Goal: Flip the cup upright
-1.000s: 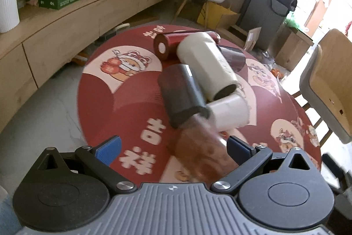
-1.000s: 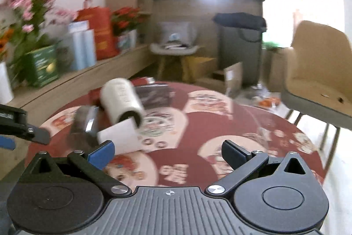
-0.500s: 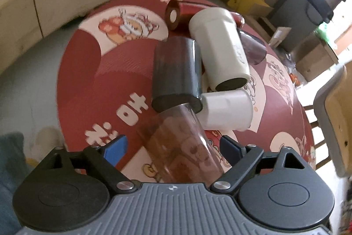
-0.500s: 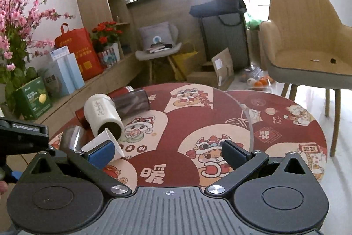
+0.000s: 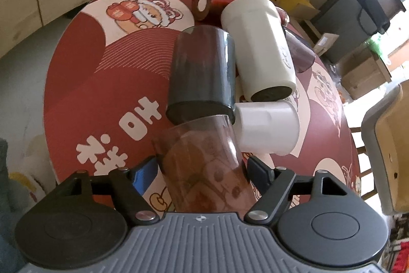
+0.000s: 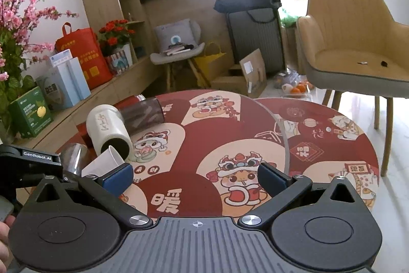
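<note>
Several cups lie on their sides on a round red table (image 5: 76, 99). A clear brownish tumbler (image 5: 202, 165) lies between the fingers of my left gripper (image 5: 202, 172), and the pads touch its sides. Beyond it lie a dark cup (image 5: 202, 76), a small white cup (image 5: 268, 129), a tall cream cup (image 5: 260, 45), a red cup (image 5: 204, 0) and a dark translucent cup (image 5: 299, 53). My right gripper (image 6: 195, 177) is open and empty over the table's near side; the cream cup (image 6: 107, 127) and the white cup (image 6: 102, 165) show at its left.
A tan armchair (image 6: 358, 42) stands right of the table. A wooden bench (image 6: 76, 109) with boxes, a red bag and flowers runs along the left. A chair with books, cardboard boxes and a dark bin stand behind the table.
My left gripper has moved forward and down over the clear tumbler and its fingers have closed in on it. The right gripper has steadied with little change of place.
</note>
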